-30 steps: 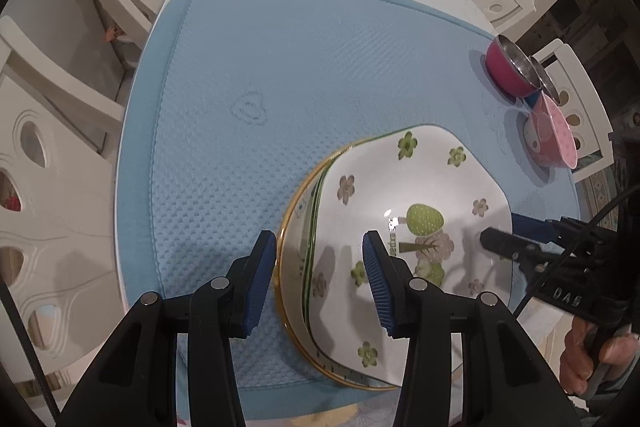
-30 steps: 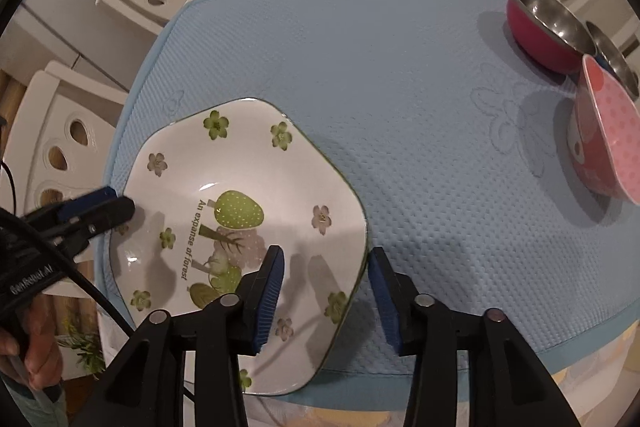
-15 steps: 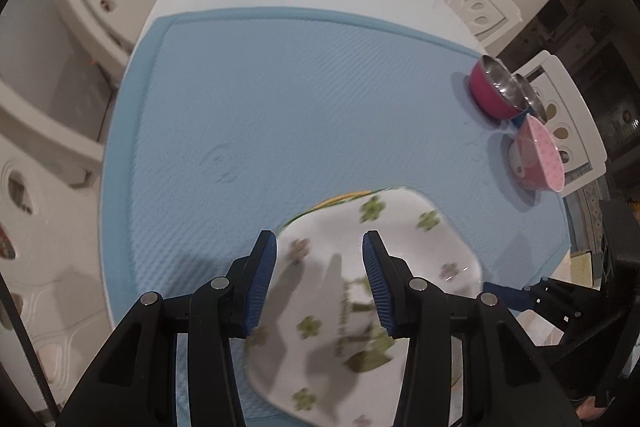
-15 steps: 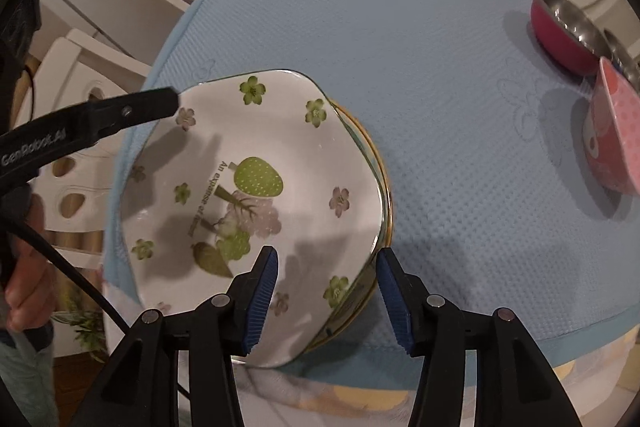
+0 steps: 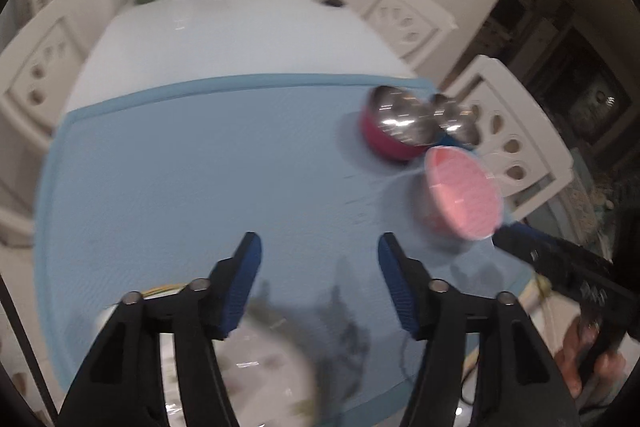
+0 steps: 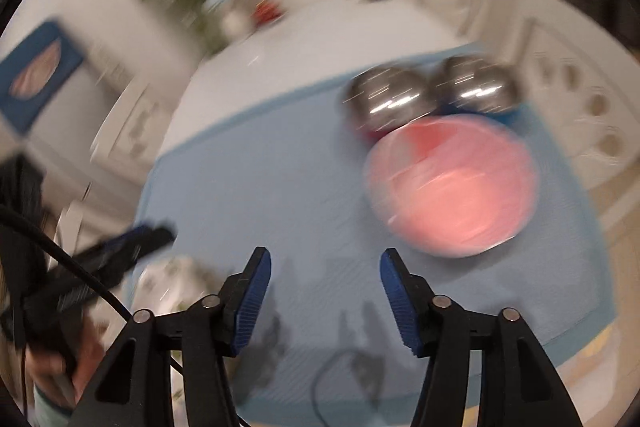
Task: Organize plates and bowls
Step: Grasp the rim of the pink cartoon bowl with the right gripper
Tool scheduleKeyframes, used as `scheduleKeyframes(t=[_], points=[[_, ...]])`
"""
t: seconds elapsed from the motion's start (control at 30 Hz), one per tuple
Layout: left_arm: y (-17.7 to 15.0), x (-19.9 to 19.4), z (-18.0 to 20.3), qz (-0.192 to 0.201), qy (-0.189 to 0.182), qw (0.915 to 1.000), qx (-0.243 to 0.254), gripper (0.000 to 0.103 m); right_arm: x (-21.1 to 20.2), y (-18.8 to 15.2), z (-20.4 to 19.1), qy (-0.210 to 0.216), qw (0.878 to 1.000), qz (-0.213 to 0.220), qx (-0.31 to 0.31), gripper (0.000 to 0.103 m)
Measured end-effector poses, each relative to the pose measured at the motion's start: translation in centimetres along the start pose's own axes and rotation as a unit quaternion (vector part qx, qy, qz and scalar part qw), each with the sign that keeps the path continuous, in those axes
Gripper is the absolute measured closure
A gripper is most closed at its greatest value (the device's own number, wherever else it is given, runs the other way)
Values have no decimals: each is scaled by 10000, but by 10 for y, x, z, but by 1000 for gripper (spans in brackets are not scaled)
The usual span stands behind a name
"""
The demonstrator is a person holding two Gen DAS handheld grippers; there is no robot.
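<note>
In the left wrist view, the left gripper [image 5: 318, 259] is seen with its blue-padded jaws set fairly wide; they have just been opening, and nothing is held between them, only the light blue textured mat [image 5: 192, 171] on the white table [image 5: 224, 39]. The white floral plate stack [image 5: 260, 371], badly blurred, lies at about 7 o'clock beneath the left finger, free of the pads. A pink round bowl [image 5: 462, 199] is seen at 3 o'clock on the mat's right side, and just behind it, at 2 o'clock, a magenta bowl with a steel lining [image 5: 394, 129] and a second steel-lined bowl [image 5: 454, 119] are set side by side.

In the right wrist view, much smeared by motion, the right gripper [image 6: 325, 277] is likewise shown moderately wide, its jaws having just been opening, with nothing between them. The pink bowl is found at 2 o'clock, near the right finger but apart from it, with both steel-lined bowls close behind. The plates are glimpsed at 8 o'clock, below the left gripper and the hand [image 6: 60, 367] that carries it.
</note>
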State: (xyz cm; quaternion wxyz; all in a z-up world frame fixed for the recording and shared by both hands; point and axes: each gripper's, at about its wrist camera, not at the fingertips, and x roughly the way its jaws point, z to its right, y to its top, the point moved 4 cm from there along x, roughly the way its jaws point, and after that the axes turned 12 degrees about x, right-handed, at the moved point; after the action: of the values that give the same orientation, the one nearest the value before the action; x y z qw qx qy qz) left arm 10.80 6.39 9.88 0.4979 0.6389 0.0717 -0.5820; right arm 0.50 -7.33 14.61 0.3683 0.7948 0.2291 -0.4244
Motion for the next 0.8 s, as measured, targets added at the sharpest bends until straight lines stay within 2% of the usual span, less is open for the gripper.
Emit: scheduleKeyframes(t=[0.13, 0.27, 0.43, 0.47, 0.53, 0.6, 0.7, 0.8], points=[[27, 36, 42, 4, -435, 9990, -70, 43, -3, 38, 68, -434, 9982, -10, 421, 42], [44, 73, 74, -50, -526, 9986, -16, 43, 14, 61, 122, -630, 9953, -347, 655, 42], [47, 110, 89, -137, -444, 9987, -189, 45, 32, 69, 140, -533, 9953, -580, 568, 42], [45, 116, 90, -145, -441, 9986, -253, 47, 37, 69, 140, -510, 9956, -640, 456, 42], [42, 127, 90, -183, -514, 9977, -396, 61, 48, 69, 142, -435, 9959, -732, 312, 42], [38, 137, 91, -237, -507, 9970, -534, 63, 55, 67, 146, -296, 9956, -838, 298, 42], [33, 143, 93, -219, -524, 9967, -587, 65, 63, 64, 149, -133, 9951, -951, 244, 56], [32, 146, 98, -221, -502, 9970, -545, 76, 73, 61, 149, -106, 9944, -1038, 161, 69]])
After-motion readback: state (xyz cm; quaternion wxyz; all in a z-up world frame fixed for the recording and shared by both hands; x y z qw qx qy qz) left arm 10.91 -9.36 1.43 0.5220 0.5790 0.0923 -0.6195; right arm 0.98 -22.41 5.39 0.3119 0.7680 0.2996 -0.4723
